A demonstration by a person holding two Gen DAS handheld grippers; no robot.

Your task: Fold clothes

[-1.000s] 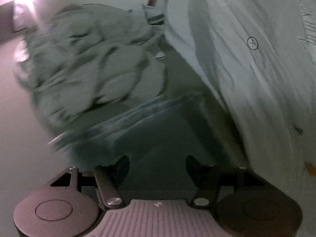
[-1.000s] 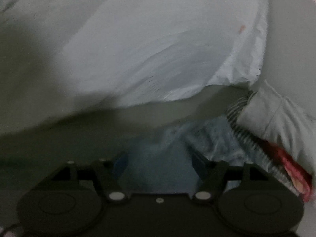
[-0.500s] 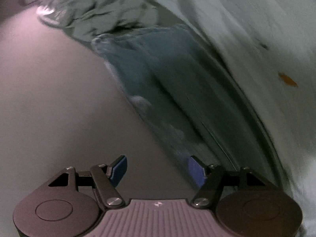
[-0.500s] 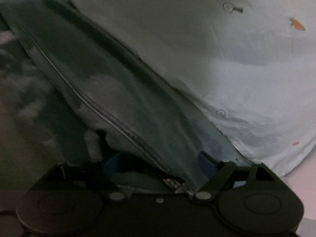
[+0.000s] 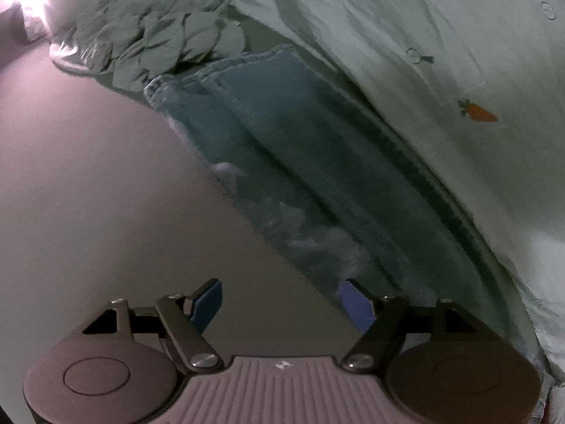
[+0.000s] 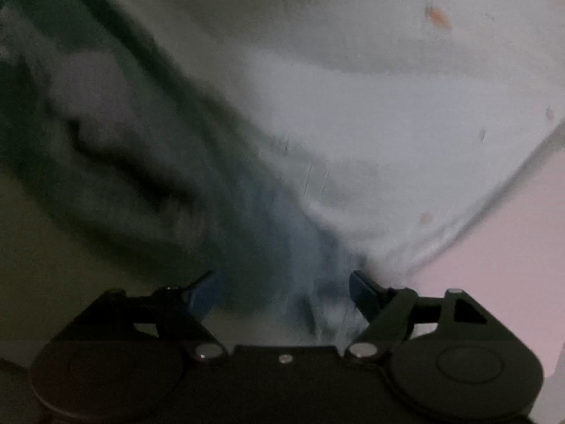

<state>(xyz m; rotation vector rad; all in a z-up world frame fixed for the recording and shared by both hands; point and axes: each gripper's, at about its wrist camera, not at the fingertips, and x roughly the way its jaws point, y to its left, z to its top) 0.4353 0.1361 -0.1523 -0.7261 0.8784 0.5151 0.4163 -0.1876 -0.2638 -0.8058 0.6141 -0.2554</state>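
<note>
Both grippers shifted along jeans; left gripper opening, empty; right gripper narrowing, straddling denim, white shirt alongside.

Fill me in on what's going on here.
A person is folding clothes with a gripper in each hand. Blue jeans lie stretched beside a pale carrot-print garment, with a crumpled grey-green garment beyond. The left gripper is open over the bare surface at the jeans' edge. The right gripper is open too, with denim between its jaws.
</note>
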